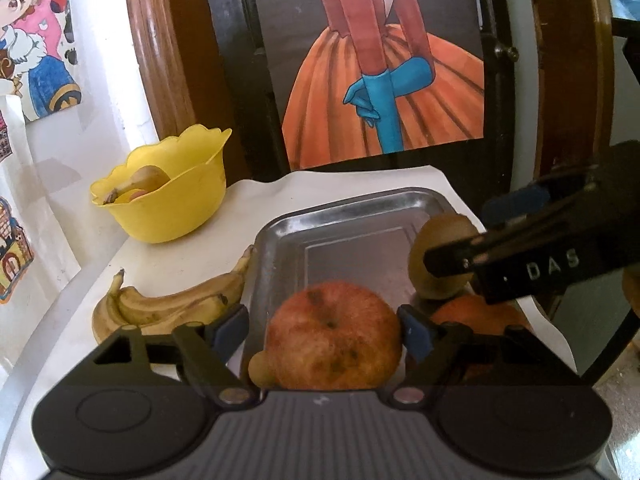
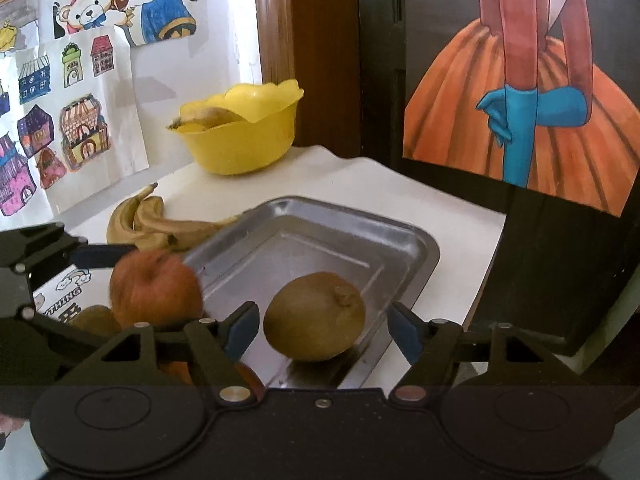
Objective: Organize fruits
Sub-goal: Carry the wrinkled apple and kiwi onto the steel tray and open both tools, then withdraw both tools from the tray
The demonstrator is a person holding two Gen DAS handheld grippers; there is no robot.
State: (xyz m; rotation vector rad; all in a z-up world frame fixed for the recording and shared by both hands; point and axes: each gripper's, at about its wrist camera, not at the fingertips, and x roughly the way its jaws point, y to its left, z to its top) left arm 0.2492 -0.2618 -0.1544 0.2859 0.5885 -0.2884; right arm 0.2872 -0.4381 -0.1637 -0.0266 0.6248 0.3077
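A reddish apple [image 1: 334, 344] sits at the near edge of the steel tray [image 1: 352, 220]. It is between the fingers of my left gripper [image 1: 324, 330], which is open, with a gap at the left pad. A brown kiwi [image 2: 314, 316] rests on the near part of the tray [image 2: 320, 232]. My right gripper [image 2: 324, 330] is open around it, with both pads clear of the fruit. In the left wrist view the right gripper [image 1: 460, 232] reaches in from the right, over that kiwi [image 1: 440, 256].
A yellow bowl [image 1: 168, 200] holding fruit stands at the back left. A bunch of bananas [image 1: 160, 308] lies left of the tray. An orange [image 1: 476, 316] and a small kiwi [image 1: 260, 368] lie near the apple. Drawings cover the wall, and a dark wooden frame stands behind.
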